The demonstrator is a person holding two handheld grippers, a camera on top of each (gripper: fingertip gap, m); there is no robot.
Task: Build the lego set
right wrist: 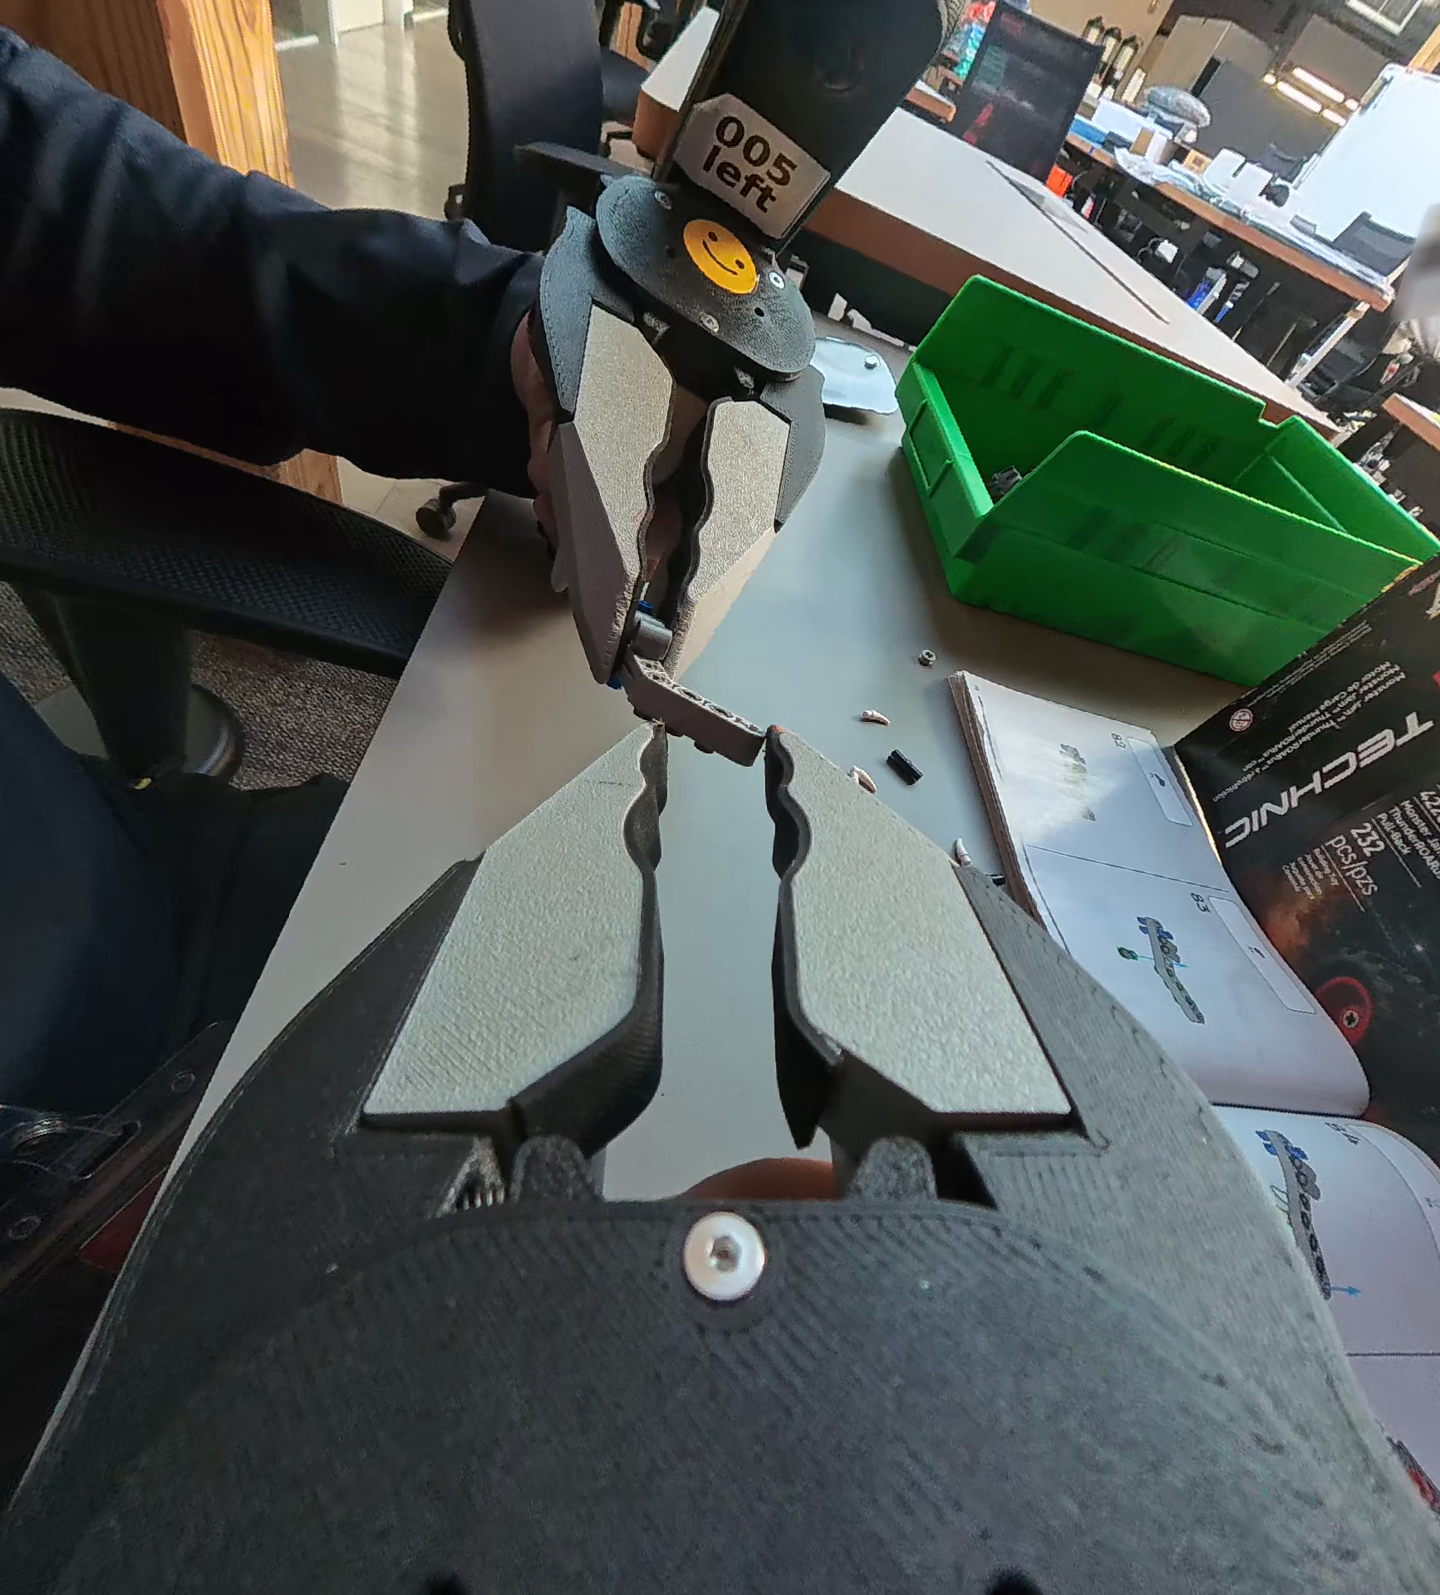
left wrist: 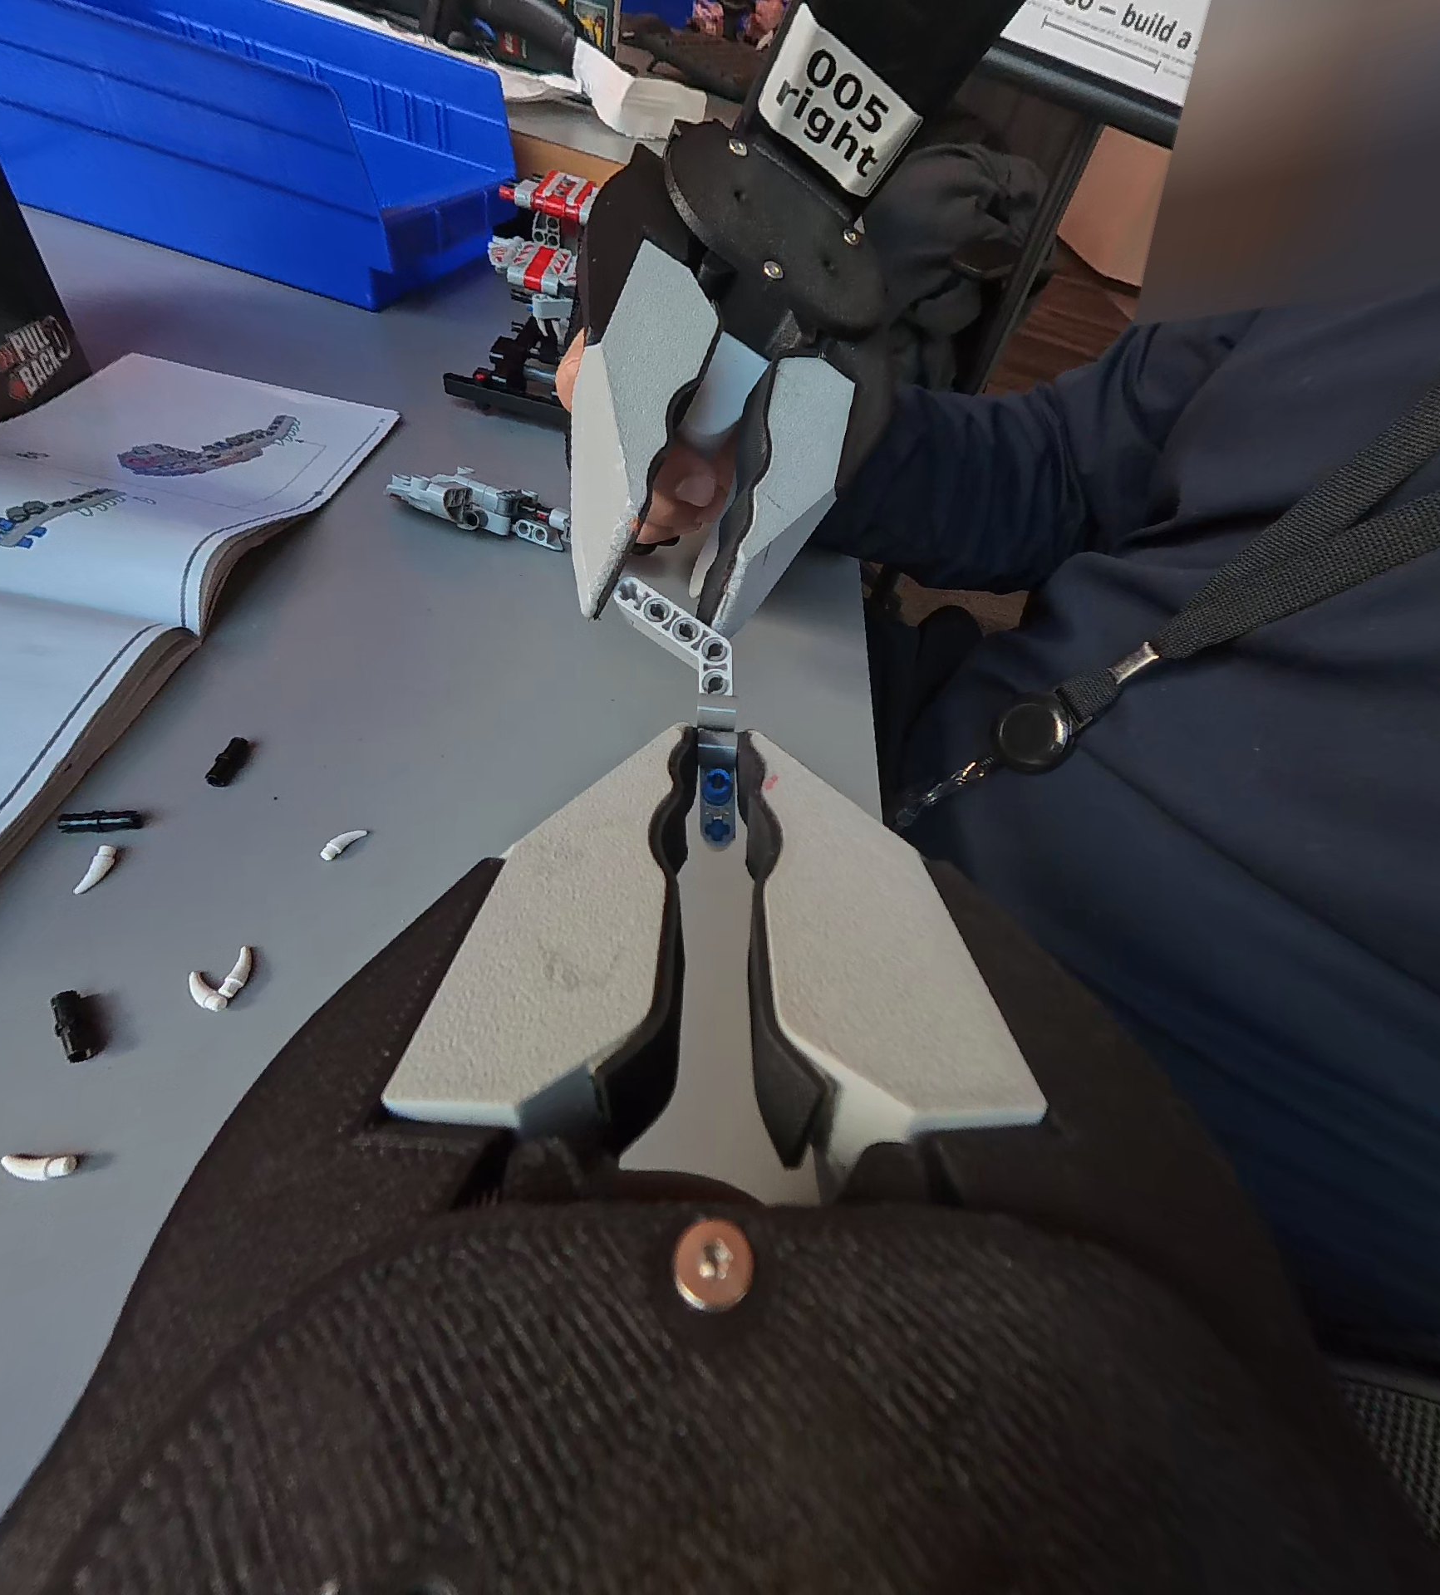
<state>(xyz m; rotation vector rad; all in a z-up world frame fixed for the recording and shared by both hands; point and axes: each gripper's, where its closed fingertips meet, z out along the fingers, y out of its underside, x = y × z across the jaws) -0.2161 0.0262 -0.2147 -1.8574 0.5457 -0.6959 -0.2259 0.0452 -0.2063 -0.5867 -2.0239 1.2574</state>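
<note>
1. A small grey piece (left wrist: 714, 781) with blue pins is clamped between the tips of the left gripper (left wrist: 714, 734); the jaws are closed onto it.
2. A pale grey bent beam (left wrist: 682, 634) with a row of round holes is joined to the far end of that piece, just beyond the left fingertips.
3. The beam's other end lies between the tips of the right gripper (right wrist: 712, 742). The jaws there stand slightly apart, and whether they press on the beam cannot be told.
4. Both grippers are made of rough, ridged black plastic with flat, grainy grey finger plates and wavy black inner edges.
5. The two grippers are held tip to tip above the near edge of a smooth grey table (left wrist: 405, 656), each gripped by a hand in a dark sleeve.
6. To the left of the left fingers, curved white teeth (left wrist: 220, 980) and short black pins (left wrist: 77, 1024) are scattered on the table, beside an open instruction booklet (left wrist: 94, 552).
7. Beyond the right fingers, a glossy green bin (right wrist: 1148, 501) is seen.
</note>
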